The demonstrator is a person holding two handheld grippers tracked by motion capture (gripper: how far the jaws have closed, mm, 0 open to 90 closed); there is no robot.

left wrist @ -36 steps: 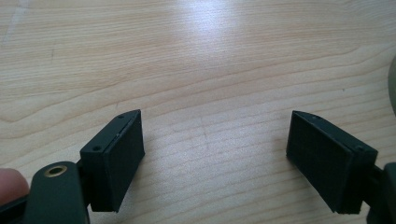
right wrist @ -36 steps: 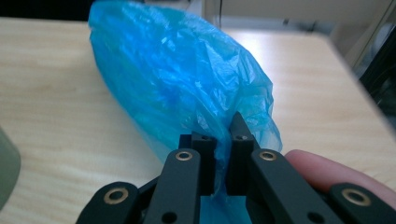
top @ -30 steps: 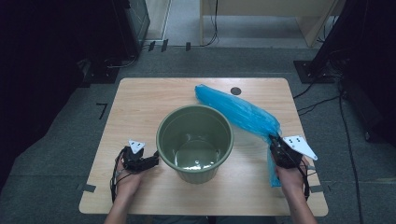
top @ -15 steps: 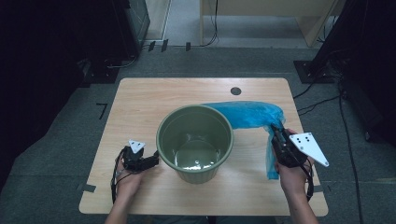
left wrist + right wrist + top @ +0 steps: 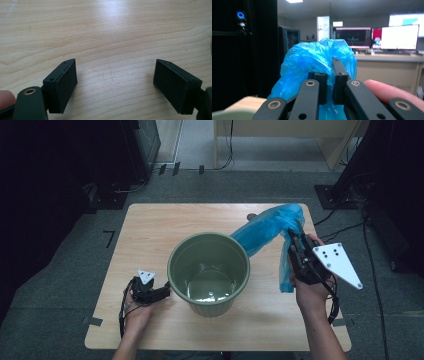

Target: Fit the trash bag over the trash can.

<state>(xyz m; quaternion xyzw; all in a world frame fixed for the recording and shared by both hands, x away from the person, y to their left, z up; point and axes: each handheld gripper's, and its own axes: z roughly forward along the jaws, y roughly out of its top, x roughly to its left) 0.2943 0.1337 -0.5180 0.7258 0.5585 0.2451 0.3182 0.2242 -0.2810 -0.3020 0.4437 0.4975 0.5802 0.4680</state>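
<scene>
My right gripper (image 5: 296, 245) clamps its fingers on the blue bag (image 5: 265, 227), lifted beside the green bucket (image 5: 209, 270). My left gripper (image 5: 162, 292) rests on the bench (image 5: 150, 227), fingers wide apart, holding nothing.

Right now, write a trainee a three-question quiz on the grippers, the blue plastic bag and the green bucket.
1. True or false: the right gripper is shut on the crumpled blue plastic bag.
2. The round olive-green plastic bucket stands: A) on the floor, B) on the wooden table, C) on its side.
3. What lies between the open jaws of the left gripper?

Key: 1. True. 2. B. 3. Nothing; bare wood shows between them.
</scene>
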